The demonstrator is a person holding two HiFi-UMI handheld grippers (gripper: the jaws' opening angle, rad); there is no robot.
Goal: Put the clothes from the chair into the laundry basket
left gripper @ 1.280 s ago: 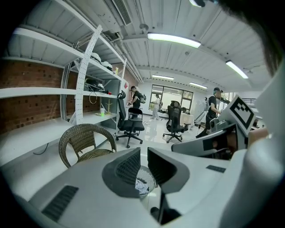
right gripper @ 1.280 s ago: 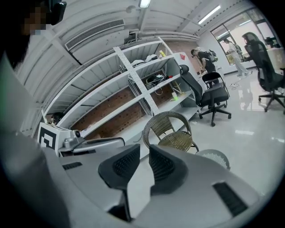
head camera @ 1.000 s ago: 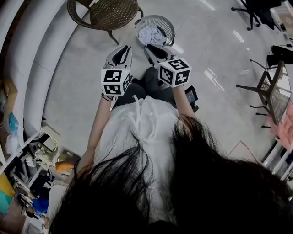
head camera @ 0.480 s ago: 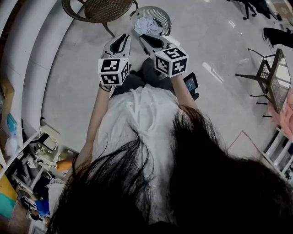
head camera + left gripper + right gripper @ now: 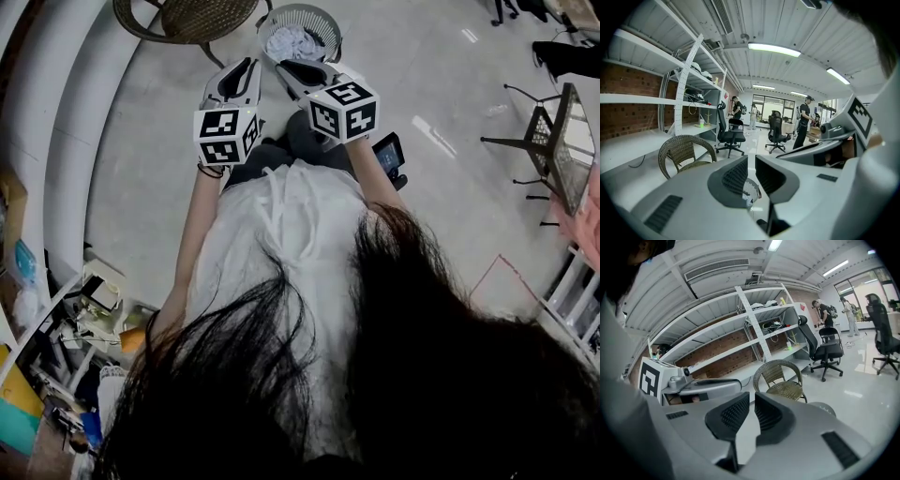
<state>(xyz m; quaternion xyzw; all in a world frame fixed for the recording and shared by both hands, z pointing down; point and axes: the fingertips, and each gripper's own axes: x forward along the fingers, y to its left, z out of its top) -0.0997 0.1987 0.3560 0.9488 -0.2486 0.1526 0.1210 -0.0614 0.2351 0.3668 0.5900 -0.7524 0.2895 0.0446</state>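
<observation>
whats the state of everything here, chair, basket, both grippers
wicker chair, upright, no clothes on its seat
laundry basket, upright on the floor beside the chair, holding clothes
clothes, crumpled light pile inside the basket
left gripper, jaws close together, nothing between them
right gripper, shut, empty

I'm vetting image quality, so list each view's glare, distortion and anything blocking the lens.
Head view: dark hair blocks the lower half, and bright streaks of glare lie on the floor. Left gripper view: fisheye with black corners, the ceiling lamp blown out white. Right gripper view: same fisheye, bending the shelves into curves.
</observation>
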